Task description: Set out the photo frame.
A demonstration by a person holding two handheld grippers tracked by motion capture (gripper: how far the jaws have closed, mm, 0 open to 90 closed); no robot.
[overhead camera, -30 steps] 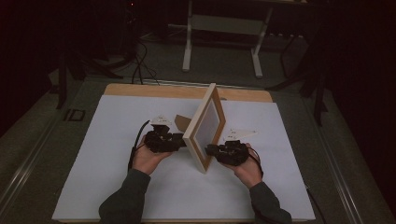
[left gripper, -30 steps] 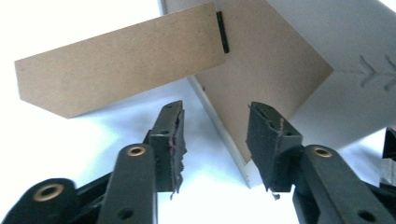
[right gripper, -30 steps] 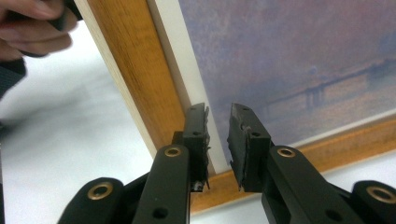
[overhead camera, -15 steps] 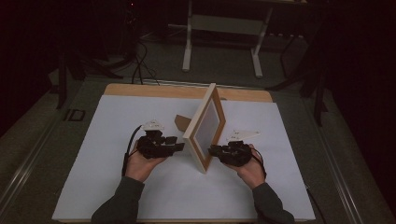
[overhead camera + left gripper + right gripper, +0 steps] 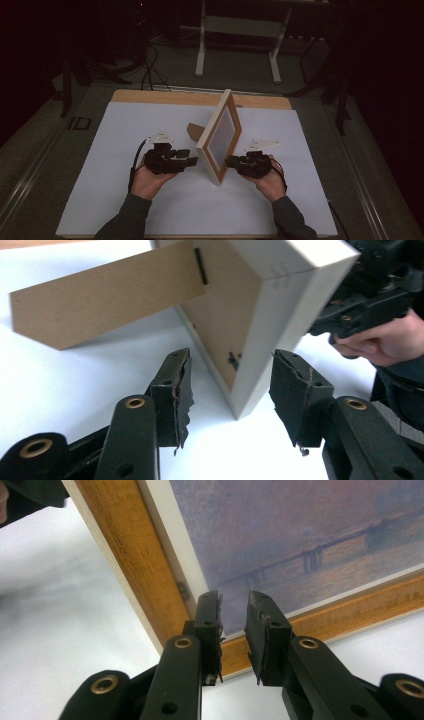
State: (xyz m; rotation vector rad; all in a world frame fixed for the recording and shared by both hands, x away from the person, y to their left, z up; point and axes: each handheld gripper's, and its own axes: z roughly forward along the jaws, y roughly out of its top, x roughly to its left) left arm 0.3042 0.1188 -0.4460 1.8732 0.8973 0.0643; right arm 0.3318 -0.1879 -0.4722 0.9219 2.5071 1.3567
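On the wooden table (image 5: pixel 150 96) lies a large white sheet (image 5: pixel 110 150) that covers nearly all of the top, and near its middle stands a picture frame (image 5: pixel 220 136), upright on its lower edge and leaning back a little on a brown cardboard easel leg (image 5: pixel 195 131) that rests on the sheet behind it. Its pale wooden edge faces the high camera, so that the back is turned to the person's left and the glazed front to the right. Seen from the right gripper view, the front carries a hazy print of a bridge over water (image 5: pixel 310 535) inside a white mat and an orange-brown wooden border. Left of the frame, the left gripper (image 5: pixel 186 161) hangs just above the sheet and apart from the frame; its jaws have just been opening and stand wide, the frame's lower corner showing in the gap between them without the pads (image 5: pixel 182 400) touching it. At the frame's right side, the right gripper (image 5: pixel 231 162) points at the lower front corner with its jaws narrow, a small gap between them, and nothing gripped.
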